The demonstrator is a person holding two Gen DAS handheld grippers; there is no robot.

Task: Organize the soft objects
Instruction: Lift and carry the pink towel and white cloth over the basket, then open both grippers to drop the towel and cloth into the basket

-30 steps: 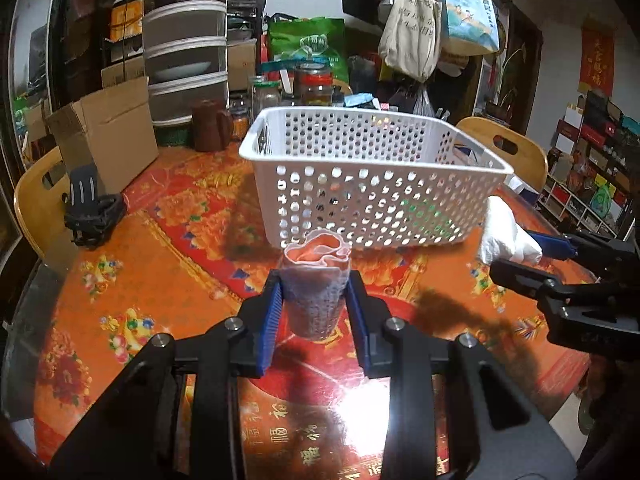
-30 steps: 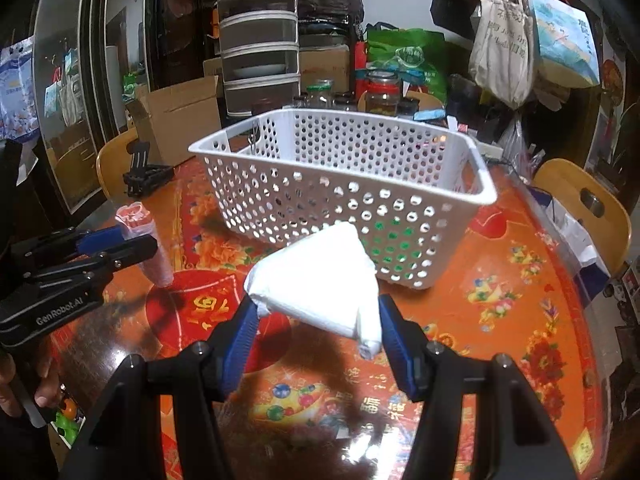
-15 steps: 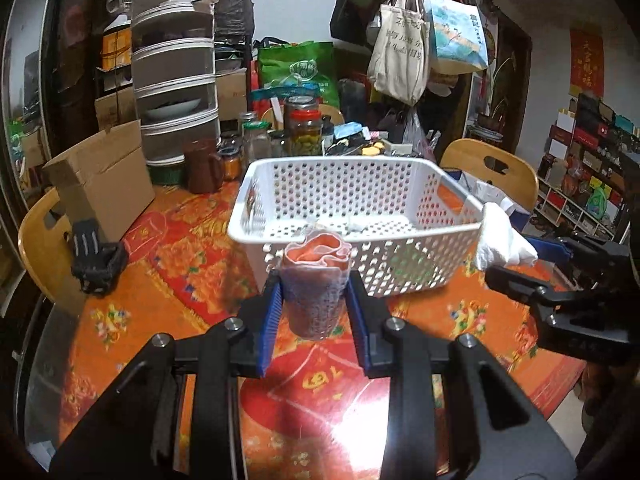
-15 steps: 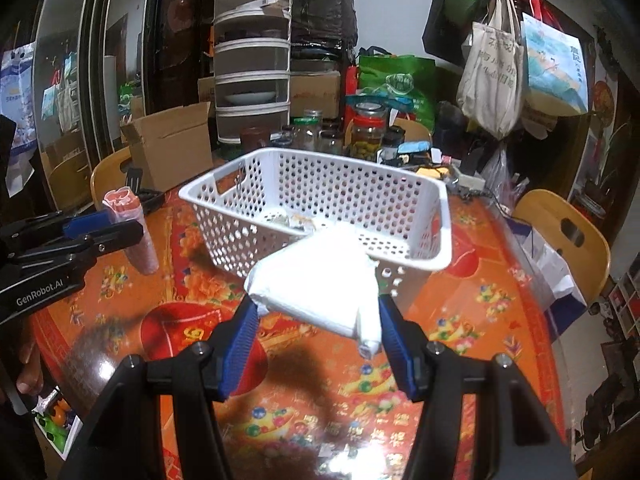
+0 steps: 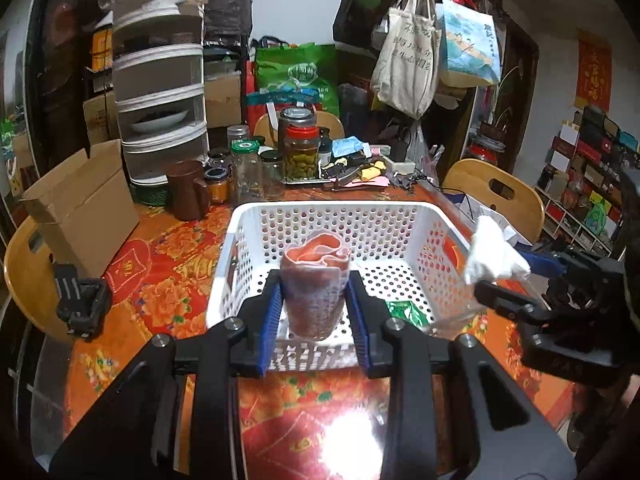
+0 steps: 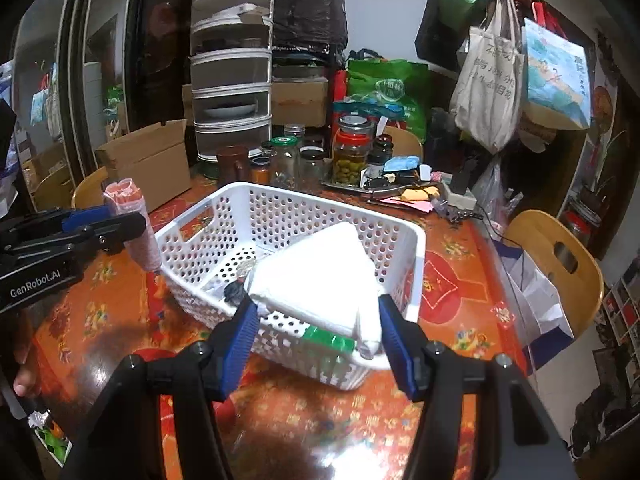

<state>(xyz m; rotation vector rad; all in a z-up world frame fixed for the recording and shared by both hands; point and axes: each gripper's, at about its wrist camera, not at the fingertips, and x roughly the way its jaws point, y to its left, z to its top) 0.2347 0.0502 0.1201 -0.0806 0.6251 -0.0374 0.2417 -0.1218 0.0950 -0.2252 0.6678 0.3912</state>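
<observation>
- Since a second ago I've lifted both tools from beside the white basket (image 5: 244,240) to above it.
- My left tool (image 5: 314,312), angled downward, is clenched on the upright pink roll (image 5: 314,280) over the basket's near side.
- My right tool (image 6: 316,330), tilted down, grips the folded white cloth (image 6: 320,276) above the basket's near rim, over the red table (image 6: 452,280).

White perforated basket (image 5: 256,248), pink rolled cloth (image 5: 314,284), white folded cloth (image 6: 320,276), red-orange floral tablecloth (image 5: 160,280).
</observation>
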